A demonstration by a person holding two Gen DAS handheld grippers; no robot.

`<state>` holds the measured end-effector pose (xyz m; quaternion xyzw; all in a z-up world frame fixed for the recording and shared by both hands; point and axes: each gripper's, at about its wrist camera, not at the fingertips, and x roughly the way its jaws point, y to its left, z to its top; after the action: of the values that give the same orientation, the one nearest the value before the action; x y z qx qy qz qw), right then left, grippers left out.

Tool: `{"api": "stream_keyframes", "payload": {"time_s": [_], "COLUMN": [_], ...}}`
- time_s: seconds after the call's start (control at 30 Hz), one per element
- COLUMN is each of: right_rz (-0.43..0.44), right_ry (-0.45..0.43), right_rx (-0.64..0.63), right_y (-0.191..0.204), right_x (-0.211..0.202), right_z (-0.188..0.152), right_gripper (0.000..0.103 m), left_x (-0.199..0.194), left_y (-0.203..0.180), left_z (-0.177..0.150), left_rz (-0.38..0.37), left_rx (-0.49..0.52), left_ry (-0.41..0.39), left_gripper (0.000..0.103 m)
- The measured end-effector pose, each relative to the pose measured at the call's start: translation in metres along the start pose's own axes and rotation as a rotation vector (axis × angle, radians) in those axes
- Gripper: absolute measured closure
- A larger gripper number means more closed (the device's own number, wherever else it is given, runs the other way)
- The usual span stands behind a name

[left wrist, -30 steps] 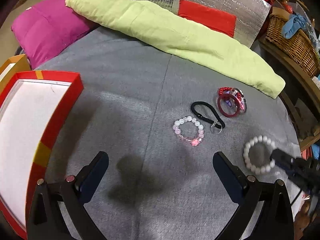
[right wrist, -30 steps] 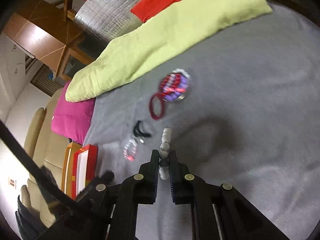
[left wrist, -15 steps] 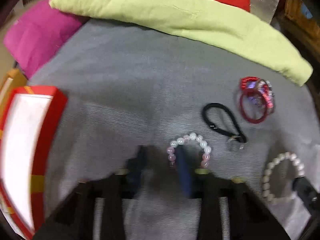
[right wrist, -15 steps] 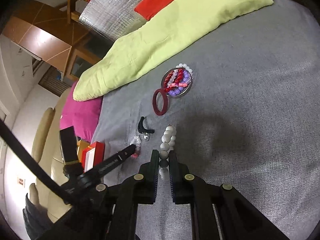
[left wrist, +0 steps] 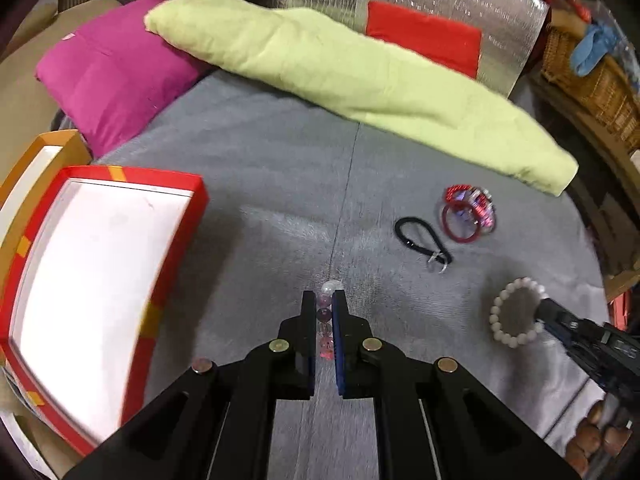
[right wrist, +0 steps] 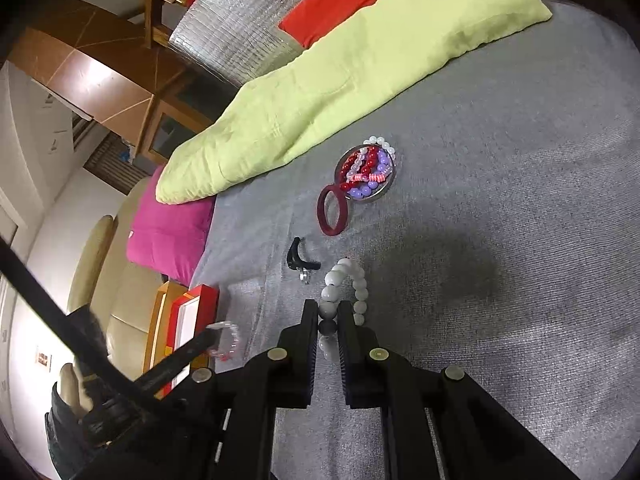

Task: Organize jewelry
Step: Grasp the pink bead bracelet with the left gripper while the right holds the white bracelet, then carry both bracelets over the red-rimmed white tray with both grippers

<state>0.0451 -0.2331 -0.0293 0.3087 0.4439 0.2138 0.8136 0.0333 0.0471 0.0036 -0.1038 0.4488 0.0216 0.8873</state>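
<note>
My left gripper (left wrist: 323, 300) is shut on the pink bead bracelet (left wrist: 325, 312), held above the grey cloth; it also shows in the right wrist view (right wrist: 226, 340). My right gripper (right wrist: 328, 308) is shut on the white bead bracelet (right wrist: 346, 276), which also shows at the right of the left wrist view (left wrist: 516, 312). The open red box with a white inside (left wrist: 176, 248) lies at the left. A black hair tie with a ring (left wrist: 420, 236), a dark red band (left wrist: 460, 224) and a small dish of mixed beads (right wrist: 366, 172) lie on the cloth.
A long green cushion (left wrist: 360, 80) and a magenta pillow (left wrist: 112, 76) lie along the far edge of the grey surface (left wrist: 280, 168). A wicker basket (left wrist: 592, 76) stands at the far right. An orange box (left wrist: 44, 148) sits behind the red one.
My left gripper came down over the pink bracelet, shut on it and lifted it. My right gripper stayed shut on the white bracelet and raised it slightly.
</note>
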Motion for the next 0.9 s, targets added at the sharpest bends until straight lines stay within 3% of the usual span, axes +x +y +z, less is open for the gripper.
{"api": "stream_keyframes", "payload": {"time_s": [0.57, 0.9], "right_rz": [0.024, 0.005], "right_ry": [-0.01, 0.037], "right_rx": [-0.076, -0.156], "right_y": [0.019, 0.045], "right_x": [-0.005, 0.0], "right_z": [-0.004, -0.023], "right_gripper": [0.092, 0.092], "left_x": [-0.055, -0.083], "left_y": [0.034, 0.105], "left_z": [-0.039, -0.049], "left_rz": [-0.008, 0.024], "left_rx": [-0.029, -0.162], "left_ry": [-0.085, -0.12], "left_gripper": [0.096, 0.096]}}
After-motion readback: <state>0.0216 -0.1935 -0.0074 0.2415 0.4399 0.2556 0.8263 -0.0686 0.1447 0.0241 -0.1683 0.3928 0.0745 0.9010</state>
